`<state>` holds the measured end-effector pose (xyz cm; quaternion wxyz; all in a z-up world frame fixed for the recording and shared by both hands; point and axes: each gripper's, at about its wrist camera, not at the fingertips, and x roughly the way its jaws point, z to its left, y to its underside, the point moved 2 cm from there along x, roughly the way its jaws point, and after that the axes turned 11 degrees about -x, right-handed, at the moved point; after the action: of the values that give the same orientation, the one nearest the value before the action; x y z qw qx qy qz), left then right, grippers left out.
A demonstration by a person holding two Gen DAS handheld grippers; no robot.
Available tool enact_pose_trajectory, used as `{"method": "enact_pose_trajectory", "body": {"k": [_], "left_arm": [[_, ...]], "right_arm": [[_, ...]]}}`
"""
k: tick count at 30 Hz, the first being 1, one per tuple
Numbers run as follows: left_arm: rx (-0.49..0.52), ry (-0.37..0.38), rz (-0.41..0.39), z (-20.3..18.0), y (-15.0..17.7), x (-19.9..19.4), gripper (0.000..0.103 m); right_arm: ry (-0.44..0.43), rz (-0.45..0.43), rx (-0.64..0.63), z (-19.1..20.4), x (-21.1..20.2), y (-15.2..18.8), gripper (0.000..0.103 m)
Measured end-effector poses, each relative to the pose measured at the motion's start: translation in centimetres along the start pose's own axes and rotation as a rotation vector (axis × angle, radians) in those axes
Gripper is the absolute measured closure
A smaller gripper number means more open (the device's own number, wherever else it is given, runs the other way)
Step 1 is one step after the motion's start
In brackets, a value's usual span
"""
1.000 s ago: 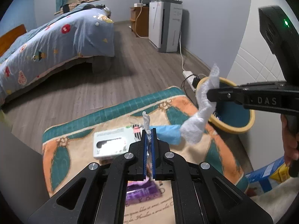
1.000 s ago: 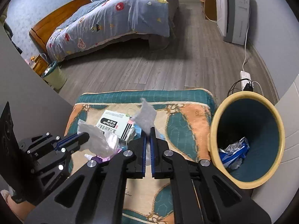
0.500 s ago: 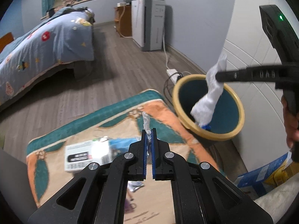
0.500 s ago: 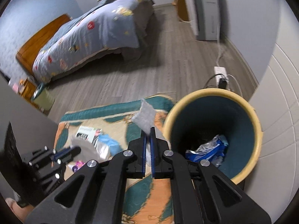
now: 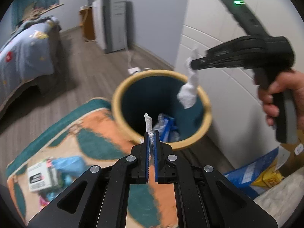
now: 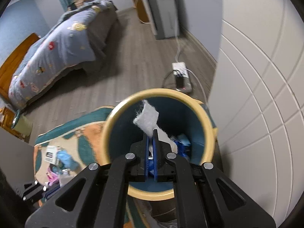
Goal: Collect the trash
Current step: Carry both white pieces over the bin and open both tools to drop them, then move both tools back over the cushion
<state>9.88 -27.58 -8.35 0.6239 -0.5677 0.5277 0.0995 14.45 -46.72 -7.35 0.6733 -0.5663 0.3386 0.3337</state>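
A teal bin with a yellow rim [image 5: 206,102] [image 6: 209,125] stands beside the patterned rug [image 5: 95,125], with blue and clear wrappers [image 5: 167,127] inside. My right gripper [image 6: 151,133] is shut on a white tissue [image 6: 147,118], held over the bin's mouth; in the left wrist view the tissue [image 5: 189,93] hangs from it above the far rim. My left gripper [image 5: 151,134] is shut on a thin white scrap [image 5: 148,123], near the bin's front rim.
On the rug lie a white box [image 5: 40,176] [image 6: 50,153], a blue wrapper [image 5: 70,164] and pink scraps [image 6: 52,176]. A bed [image 6: 57,53], a power strip [image 6: 181,76], a white wall panel [image 6: 256,104] and blue and yellow packets [image 5: 254,176] surround the bin.
Both grippers swung right from over the rug toward the bin. The right gripper carried its tissue over the bin's mouth; the left moved up to the front rim.
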Motion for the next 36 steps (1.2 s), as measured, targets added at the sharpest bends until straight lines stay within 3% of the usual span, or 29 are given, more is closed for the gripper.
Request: {"method": "enact_pose_trajectory", "body": {"k": [6, 12, 16, 18, 19, 20, 22, 25, 28, 29, 31, 32, 33, 35, 36], "left_arm": [[0.041, 0.044, 0.042, -3.0, 0.3, 2.6, 0.098], [0.038, 0.029, 0.048, -3.0, -1.7, 4.6, 0.098], [0.022, -0.026, 0.043, -2.2, -3.4, 6.2, 0.098], [0.001, -0.061, 0.043, -1.6, -3.9, 7.1, 0.089], [-0.016, -0.068, 0.048, -1.2, -4.0, 7.4, 0.073], [-0.03, -0.072, 0.049, -0.9, -4.1, 7.6, 0.05], [-0.043, -0.08, 0.034, -0.5, -3.9, 7.5, 0.033], [-0.028, -0.102, 0.037, -0.2, -3.5, 7.8, 0.017], [-0.011, -0.127, 0.036, 0.0, -3.0, 7.7, 0.015], [-0.007, -0.133, 0.038, 0.1, -2.7, 7.7, 0.014], [0.009, -0.146, 0.04, 0.2, -2.5, 7.6, 0.014], [0.018, -0.152, 0.039, 0.1, -2.3, 7.5, 0.013], [0.026, -0.156, 0.035, 0.2, -2.2, 7.4, 0.013], [0.029, -0.161, 0.023, 0.4, -2.1, 6.8, 0.011], [0.025, -0.16, 0.018, 0.5, -2.1, 6.5, 0.011]], "right_arm": [[0.028, 0.052, 0.057, -2.0, 2.0, 1.1, 0.1], [0.046, 0.069, 0.076, -2.7, 3.0, 1.7, 0.1], [0.042, 0.052, 0.084, -2.8, 3.2, 1.5, 0.1], [0.035, 0.036, 0.094, -2.8, 3.1, 1.3, 0.1], [0.03, 0.024, 0.097, -2.7, 3.0, 1.2, 0.1], [0.022, 0.009, 0.098, -2.6, 2.8, 1.0, 0.1], [0.016, -0.012, 0.092, -2.2, 2.5, 0.7, 0.1], [0.012, -0.028, 0.07, -1.5, 2.5, 0.4, 0.1], [0.001, -0.043, 0.059, -1.0, 2.6, 0.2, 0.099], [0.006, -0.049, 0.054, -0.8, 2.6, 0.2, 0.096], [0.043, -0.055, 0.042, -0.7, 2.5, 0.0, 0.071], [0.055, -0.061, 0.042, -0.8, 2.5, 0.0, 0.049], [0.069, -0.069, 0.046, -0.8, 2.3, 0.0, 0.04], [0.088, -0.069, 0.047, -1.0, 2.2, -0.1, 0.039], [0.09, -0.065, 0.051, -1.0, 2.3, -0.1, 0.032]]}}
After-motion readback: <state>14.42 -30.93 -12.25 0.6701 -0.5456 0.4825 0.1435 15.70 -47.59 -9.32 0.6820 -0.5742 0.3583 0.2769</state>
